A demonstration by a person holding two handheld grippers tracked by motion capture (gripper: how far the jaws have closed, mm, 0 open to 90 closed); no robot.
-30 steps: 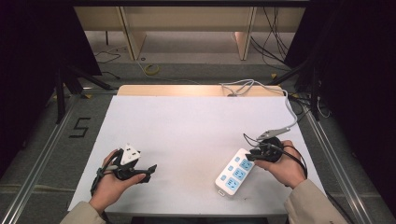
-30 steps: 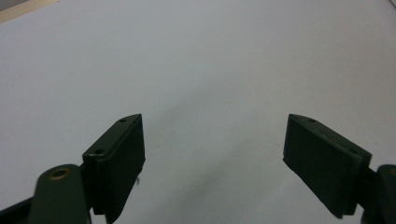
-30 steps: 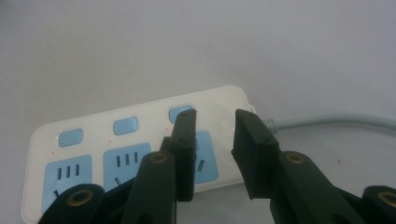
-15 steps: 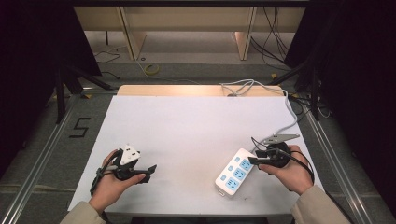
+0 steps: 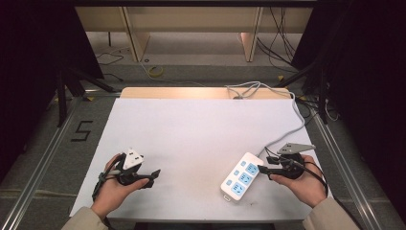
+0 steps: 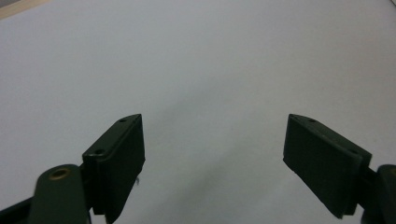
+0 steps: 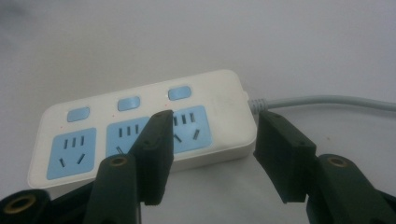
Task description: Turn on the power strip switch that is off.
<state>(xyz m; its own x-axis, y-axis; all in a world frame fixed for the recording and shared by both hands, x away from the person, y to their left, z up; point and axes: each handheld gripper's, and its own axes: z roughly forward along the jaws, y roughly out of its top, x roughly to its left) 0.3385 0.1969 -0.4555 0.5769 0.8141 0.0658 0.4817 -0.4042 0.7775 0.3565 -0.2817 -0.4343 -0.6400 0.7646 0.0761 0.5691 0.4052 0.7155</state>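
Right tongs [image 5: 263,169], jaws just opening and empty, sit at the power strip's [image 5: 242,176] far end on the counter [image 5: 201,129]; left tongs [image 5: 154,175] gape empty.

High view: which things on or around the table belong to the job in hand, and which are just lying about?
In the job:
- power strip, white, three blue sockets
- its grey cord
- right gripper, open, at the strip's cord end
- left gripper, open over bare table

Lying about:
- yellow cable coil on the floor
- number marking on the floor
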